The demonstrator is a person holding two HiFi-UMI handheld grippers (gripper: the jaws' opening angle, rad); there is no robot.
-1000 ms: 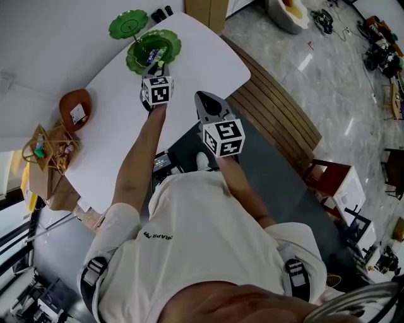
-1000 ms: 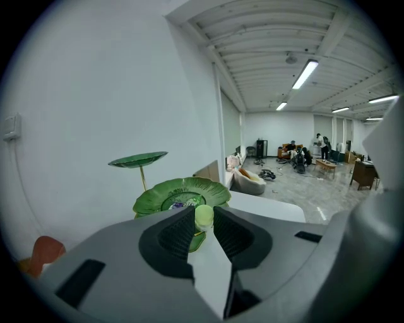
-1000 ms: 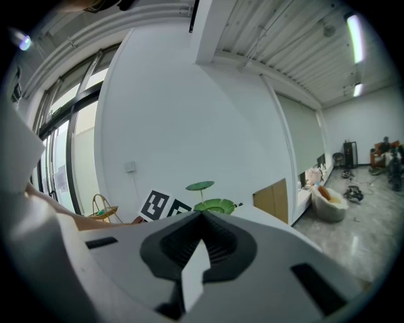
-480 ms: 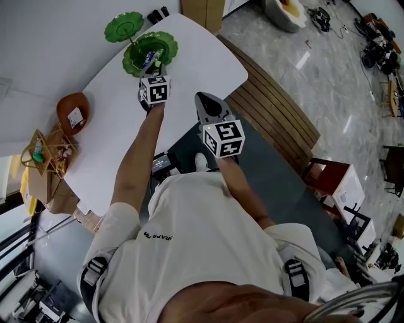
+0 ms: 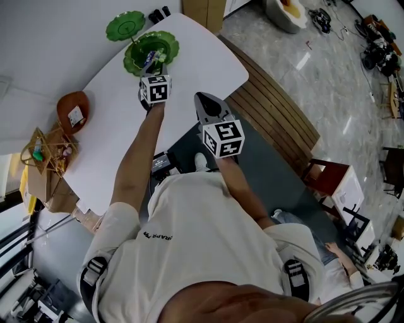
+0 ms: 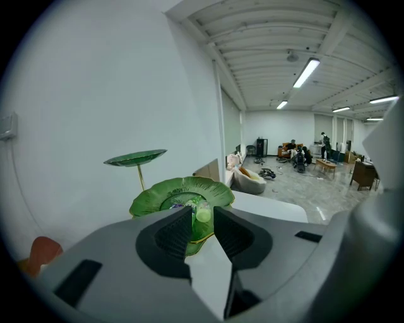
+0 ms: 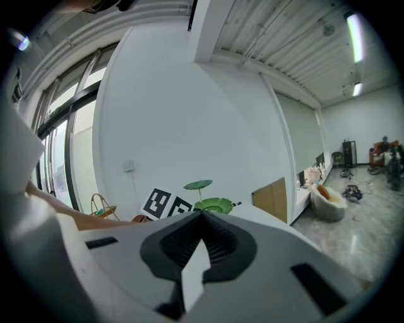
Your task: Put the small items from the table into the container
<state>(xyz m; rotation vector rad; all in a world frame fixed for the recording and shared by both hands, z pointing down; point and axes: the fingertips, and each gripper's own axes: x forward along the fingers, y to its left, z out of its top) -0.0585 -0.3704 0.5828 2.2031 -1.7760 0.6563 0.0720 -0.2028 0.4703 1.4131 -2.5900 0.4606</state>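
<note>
A green leaf-shaped bowl (image 5: 169, 44) stands at the far end of the white table (image 5: 113, 132), with small items lying in it. A smaller green dish on a stalk (image 5: 126, 25) rises beside it. My left gripper (image 5: 156, 70) reaches over the bowl's near rim. In the left gripper view the bowl (image 6: 158, 195) lies just ahead, and my left gripper (image 6: 202, 218) is shut on a small pale green bottle (image 6: 203, 213) at its tips. My right gripper (image 5: 201, 96) hangs off the table's near edge, shut (image 7: 202, 216) and holding nothing.
An orange bowl (image 5: 66, 104) holding a white item and a wire basket (image 5: 45, 151) sit at the table's left end. Two black objects (image 5: 161, 12) lie behind the green bowl. A wooden bench (image 5: 278, 120) runs along the table's right side.
Both grippers have stayed where they were. A person's legs and hand have come into view at the lower right of the head view.
</note>
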